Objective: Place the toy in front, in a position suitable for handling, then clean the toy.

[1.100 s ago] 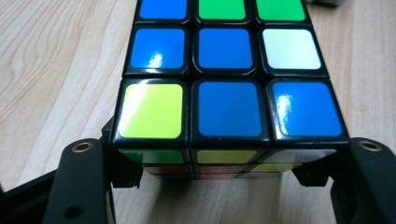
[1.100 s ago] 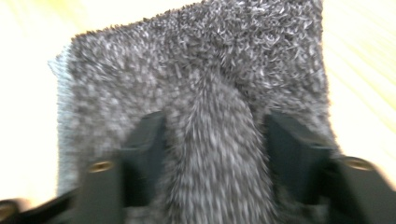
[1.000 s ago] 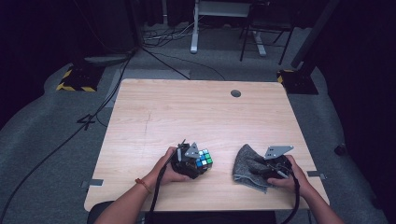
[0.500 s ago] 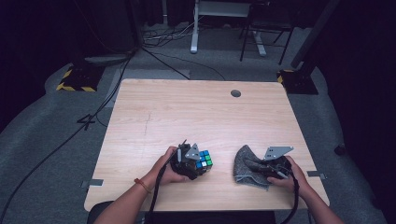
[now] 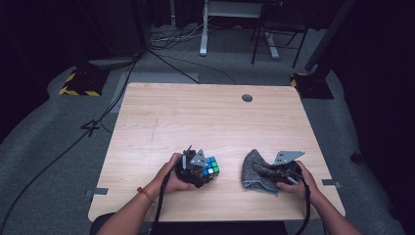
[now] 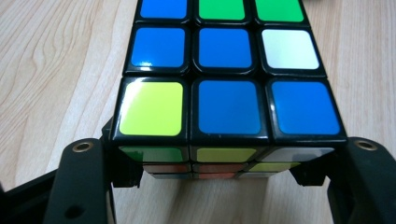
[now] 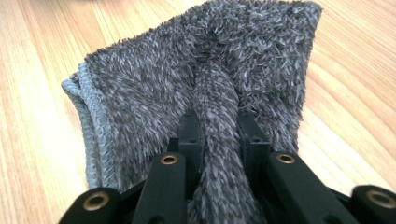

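From the high view, the left gripper (image 5: 201,169) sits near the front edge of the wooden table (image 5: 195,117), clamped on a Rubik's cube (image 5: 210,166), while the right gripper (image 5: 270,174), well apart to the right, has pinched a fold of a grey cloth (image 5: 254,171); its jaws have just been closing, and the cloth is between them. Both things rest on the tabletop, so the step in hand looks like taking hold of both before wiping the cube. The next move probably calls for lifting the cloth clear of the table and bringing it across to the cube without letting the pinched fold slip. In the left gripper view, the cube (image 6: 229,88) lies square between the two black jaws, which press on its opposite side faces; its top face, mostly blue with a yellow, a white and two green stickers, points up. As a cube it has no long axis, and its rows run straight away from the camera. In the right gripper view, the cloth (image 7: 196,93), a fluffy microfibre piece with a stitched hem at the left, is folded; a raised ridge of it runs between the closed jaws and away from the camera, which gives its long direction, and the rest spreads flat on the wood.
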A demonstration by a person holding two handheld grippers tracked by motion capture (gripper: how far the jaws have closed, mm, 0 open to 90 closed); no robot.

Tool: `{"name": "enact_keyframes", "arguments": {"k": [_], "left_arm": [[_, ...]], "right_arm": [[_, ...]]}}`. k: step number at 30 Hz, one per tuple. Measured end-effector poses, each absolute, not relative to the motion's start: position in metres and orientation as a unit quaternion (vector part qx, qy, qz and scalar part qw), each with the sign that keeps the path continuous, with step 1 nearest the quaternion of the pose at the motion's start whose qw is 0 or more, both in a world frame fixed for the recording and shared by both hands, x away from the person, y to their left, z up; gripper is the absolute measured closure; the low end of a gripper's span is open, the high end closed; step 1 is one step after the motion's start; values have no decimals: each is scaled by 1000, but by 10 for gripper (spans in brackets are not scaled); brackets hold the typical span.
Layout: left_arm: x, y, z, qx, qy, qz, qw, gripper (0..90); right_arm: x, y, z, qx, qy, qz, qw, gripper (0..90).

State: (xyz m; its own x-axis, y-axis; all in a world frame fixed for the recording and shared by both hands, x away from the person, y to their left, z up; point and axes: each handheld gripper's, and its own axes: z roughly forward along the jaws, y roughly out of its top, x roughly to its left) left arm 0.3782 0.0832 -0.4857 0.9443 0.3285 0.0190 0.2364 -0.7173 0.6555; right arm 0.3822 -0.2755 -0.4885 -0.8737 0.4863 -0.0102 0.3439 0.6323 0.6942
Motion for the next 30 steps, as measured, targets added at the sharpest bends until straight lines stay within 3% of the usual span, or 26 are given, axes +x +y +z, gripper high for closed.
{"name": "enact_keyframes", "arguments": {"k": [17, 30], "left_arm": [[372, 106, -482, 923, 181, 83, 331, 337], [377, 84, -479, 927, 170, 87, 324, 337]], "right_arm": [[398, -254, -471, 198, 889, 400, 103, 787], [395, -249, -436, 183, 868, 446, 122, 786]]}}
